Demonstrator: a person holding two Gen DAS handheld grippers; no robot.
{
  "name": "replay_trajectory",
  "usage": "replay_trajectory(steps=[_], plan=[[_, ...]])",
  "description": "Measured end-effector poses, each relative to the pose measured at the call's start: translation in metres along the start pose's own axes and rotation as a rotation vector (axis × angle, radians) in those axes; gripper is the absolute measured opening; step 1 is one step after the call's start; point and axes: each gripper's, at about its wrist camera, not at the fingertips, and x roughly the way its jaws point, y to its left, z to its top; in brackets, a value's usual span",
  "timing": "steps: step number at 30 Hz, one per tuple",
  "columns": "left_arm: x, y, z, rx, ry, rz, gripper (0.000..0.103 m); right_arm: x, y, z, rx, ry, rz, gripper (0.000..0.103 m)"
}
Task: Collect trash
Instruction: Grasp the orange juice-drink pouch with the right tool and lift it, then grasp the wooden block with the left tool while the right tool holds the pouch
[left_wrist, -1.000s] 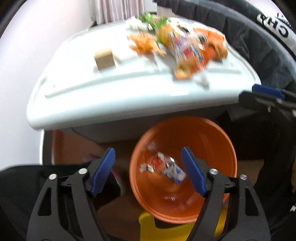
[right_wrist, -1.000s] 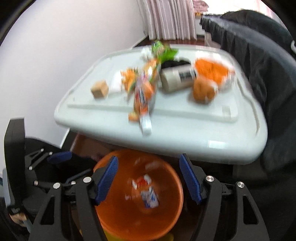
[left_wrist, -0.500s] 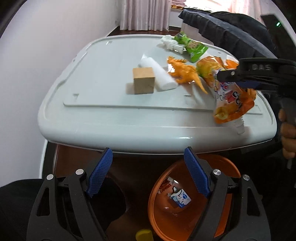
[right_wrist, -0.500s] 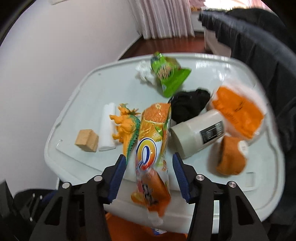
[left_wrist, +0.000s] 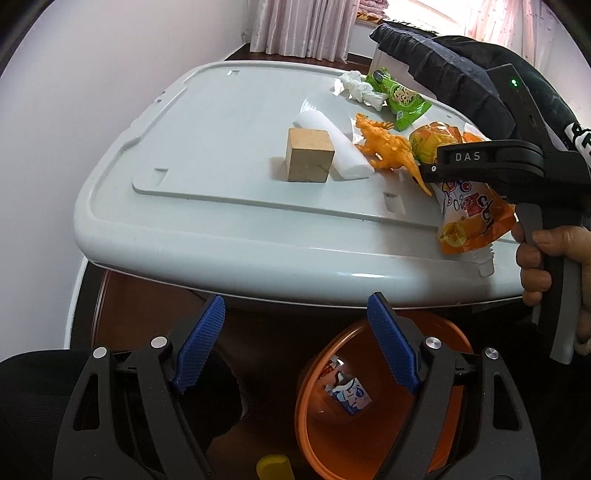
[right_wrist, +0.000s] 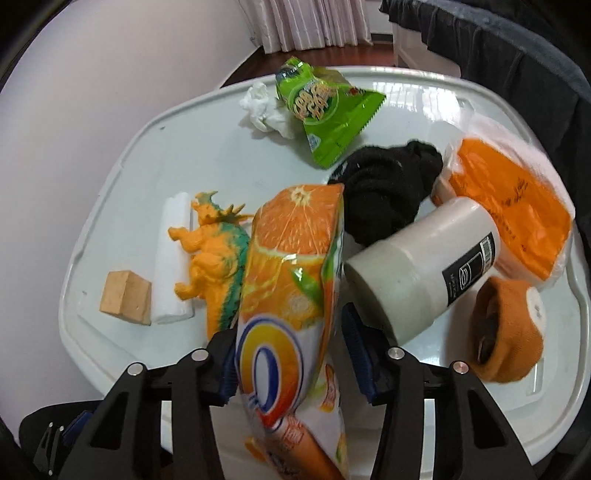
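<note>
Right gripper (right_wrist: 291, 354) jaws clamped on orange foil juice pouch (right_wrist: 291, 295) at white plastic worktop (left_wrist: 221, 147) edge; left gripper (left_wrist: 295, 339) jaws apart above orange plastic bin (left_wrist: 369, 424).

Black gripper (left_wrist: 295, 343) frames, silver screws, ribbed blue fingers (left_wrist: 391, 343), "DAS" lettering.

Right gripper (right_wrist: 291, 354) has moved from above the round orange plastic bin (left_wrist: 314, 380) up over the white plastic table top (left_wrist: 221, 155), and its blue pads now straddle the orange printed juice pouch (right_wrist: 291, 295), narrower than 0.5 s ago; contact not resolvable; left gripper (left_wrist: 295, 339) has drawn back from the bin mouth, now below the table edge, jaws wide apart.
</note>
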Motion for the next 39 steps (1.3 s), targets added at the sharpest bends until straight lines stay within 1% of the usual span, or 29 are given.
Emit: replay_trajectory(steps=[3, 7, 12, 17, 21, 25, 30, 34, 39], plan=[[0.0, 0.0, -0.001, -0.002, 0.0, 0.006, 0.078, 0.002, 0.005, -0.001, -0.026, -0.014, -0.027, 0.038], [-0.001, 0.001, -0.001, -0.003, -0.008, 0.015, 0.078, 0.003, 0.011, -0.004, -0.068, -0.037, -0.061, 0.037], [0.0, 0.001, -0.003, -0.003, -0.017, 0.031, 0.078, 0.001, 0.007, -0.008, -0.051, -0.063, -0.045, 0.034], [0.003, 0.003, -0.004, -0.017, -0.028, 0.062, 0.078, -0.021, -0.002, -0.018, -0.033, -0.113, -0.009, 0.033], [0.006, 0.002, 0.0, -0.034, -0.031, 0.056, 0.078, -0.034, -0.01, -0.02, -0.025, -0.136, 0.025, 0.033], [0.013, -0.003, 0.016, -0.06, -0.048, 0.043, 0.078, -0.046, -0.02, -0.026, -0.017, -0.162, 0.046, 0.034], [0.024, -0.013, 0.045, -0.07, -0.103, 0.054, 0.078, -0.064, -0.027, -0.034, -0.038, -0.221, 0.048, 0.034], [0.042, -0.018, 0.064, -0.065, -0.102, 0.066, 0.078, -0.072, -0.035, -0.037, -0.036, -0.246, 0.061, 0.034], [0.055, -0.017, 0.073, -0.058, -0.109, 0.095, 0.078, -0.074, -0.041, -0.037, -0.016, -0.247, 0.082, 0.034]])
